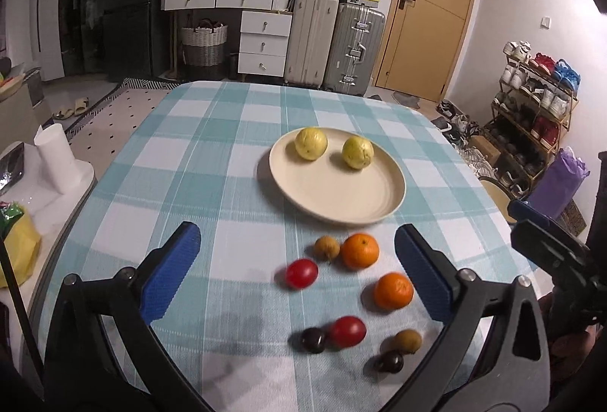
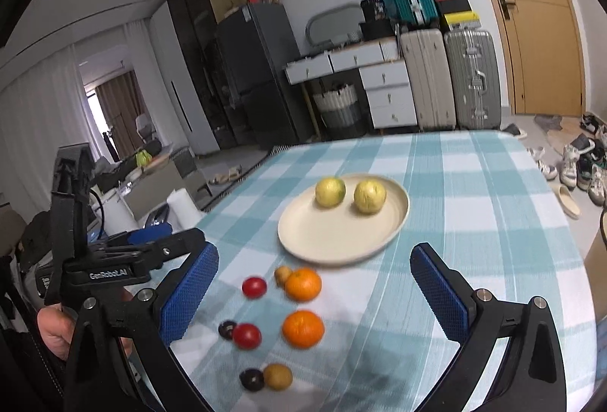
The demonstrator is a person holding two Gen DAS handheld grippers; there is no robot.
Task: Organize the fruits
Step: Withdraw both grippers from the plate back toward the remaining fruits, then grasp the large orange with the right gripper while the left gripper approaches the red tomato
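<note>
the fruits lie on the counter, which wears a blue and white checked cloth. two yellow-green guavas sit on the far side of a cream plate, apart from each other. nearer the cameras, off the plate, the small fruits are scattered: two oranges, two red tomatoes, two brown round fruits and two dark plums.

the left wrist view shows the left claw spread wide with nothing between its blue pads; nearly all the loose fruit lies in the gap between its fingers, and the nearer orange lies just beside the right-hand pad. at this view's right edge part of the right claw's body shows, and a shoe rack stands by the wall beyond.

the right wrist view shows the right claw also spread and holding nothing, the loose fruit lying toward its left-hand pad, the plate farther on between the fingers. only this view shows a hand gripping the handle of the left claw at the left edge, and a curtained room beyond the dark fridge.
</note>
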